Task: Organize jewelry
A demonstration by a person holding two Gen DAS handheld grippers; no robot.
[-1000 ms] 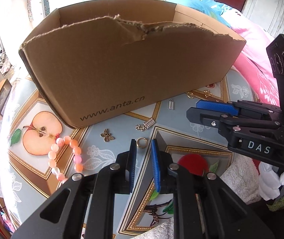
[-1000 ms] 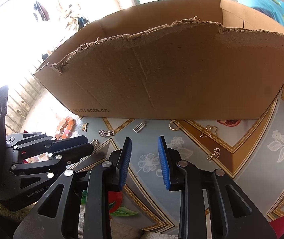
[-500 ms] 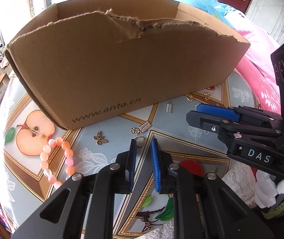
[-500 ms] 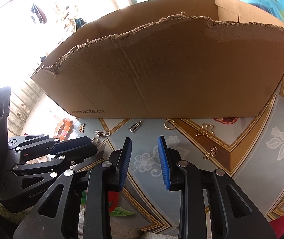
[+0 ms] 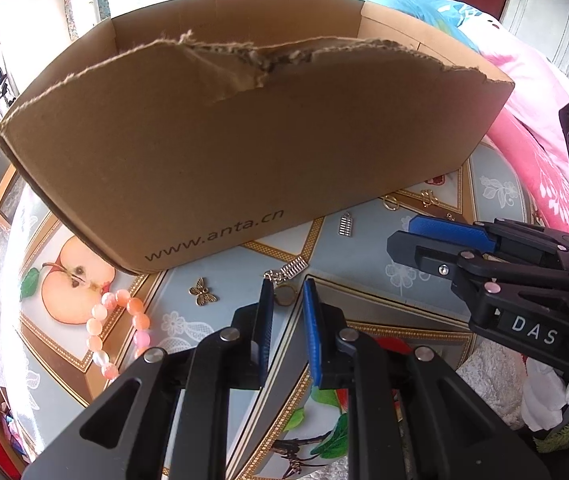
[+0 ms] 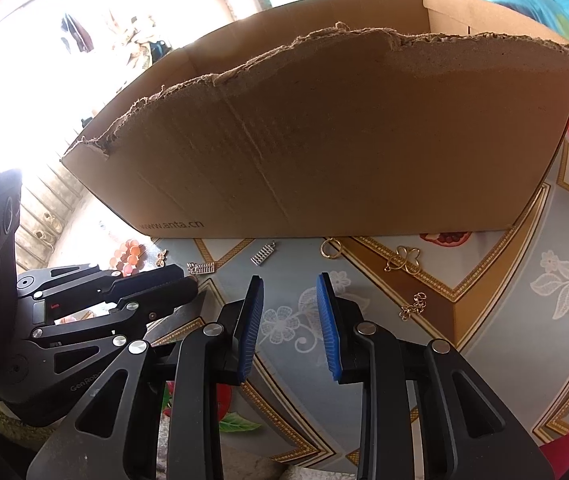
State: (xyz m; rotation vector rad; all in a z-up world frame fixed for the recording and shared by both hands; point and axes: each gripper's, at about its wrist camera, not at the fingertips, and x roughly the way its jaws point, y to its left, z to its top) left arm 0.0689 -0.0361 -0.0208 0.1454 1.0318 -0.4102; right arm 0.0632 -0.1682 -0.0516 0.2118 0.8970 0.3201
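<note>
Left wrist view alone shows the gold ring [image 5: 285, 295] between the left gripper [image 5: 288, 300] pads.

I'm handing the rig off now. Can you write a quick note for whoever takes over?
Left claw: open narrowly, empty, tips straddling the ring on the table.
Right claw: open, empty, over bare table.
Loose in front of the box: bead bracelet, butterfly charm, two abacus charms, gold hoop, gold clover, small chain.
Done: nothing visibly sorted; box interior is hidden.
Left: grip the ring, then the rest.
</note>
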